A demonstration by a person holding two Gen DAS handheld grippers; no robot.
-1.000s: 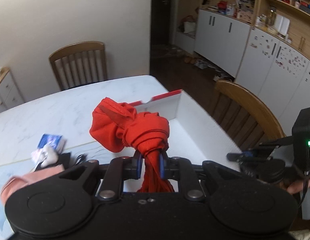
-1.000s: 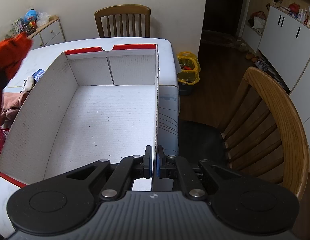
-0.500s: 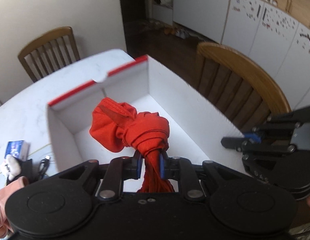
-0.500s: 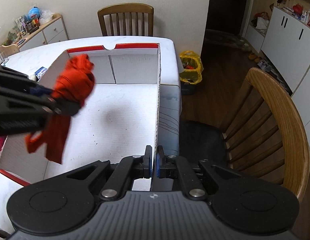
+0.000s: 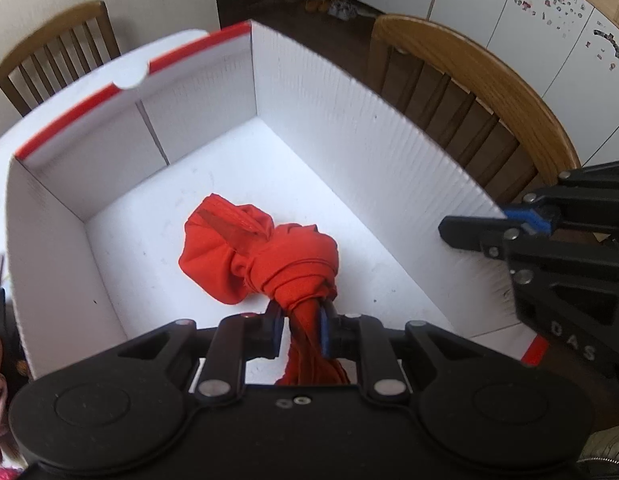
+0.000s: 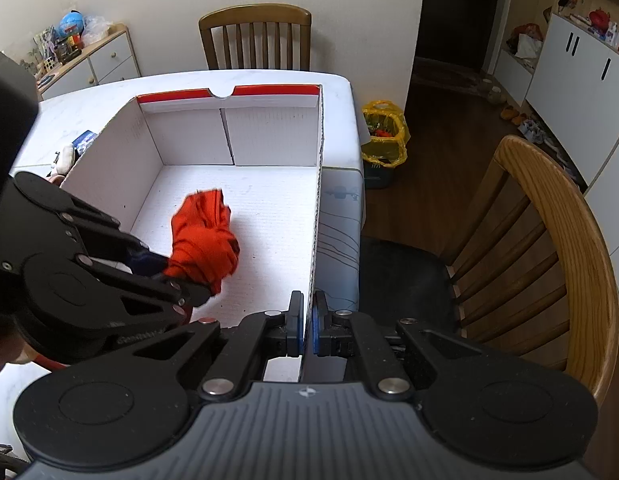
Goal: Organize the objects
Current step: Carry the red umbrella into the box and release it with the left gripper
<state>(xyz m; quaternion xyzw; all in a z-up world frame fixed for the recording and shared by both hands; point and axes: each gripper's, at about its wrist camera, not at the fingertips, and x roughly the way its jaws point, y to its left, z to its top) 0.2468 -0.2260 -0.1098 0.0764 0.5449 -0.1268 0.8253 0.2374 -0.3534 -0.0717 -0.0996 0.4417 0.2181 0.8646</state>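
A knotted red cloth [image 5: 265,256] hangs inside the white cardboard box [image 5: 349,128], low over its floor, with my left gripper [image 5: 301,320] shut on the cloth's twisted tail. In the right wrist view the same red cloth [image 6: 203,240] shows at the tip of the left gripper [image 6: 177,280], over the box's near left part. My right gripper [image 6: 307,328] is shut on the thin right wall of the box [image 6: 315,216] at its near corner. The right gripper [image 5: 509,224] shows at the right edge of the left wrist view, on that wall.
The box has a red rim [image 6: 269,90] and stands on a white marble table [image 6: 341,128]. Wooden chairs stand at the far side [image 6: 255,36] and right [image 6: 549,248]. Small items [image 6: 69,152] lie left of the box. A yellow bag [image 6: 383,132] sits on the floor.
My left gripper carried the red cloth from above the table over the box's left wall and down into the box. The right gripper stayed clamped on the box wall.
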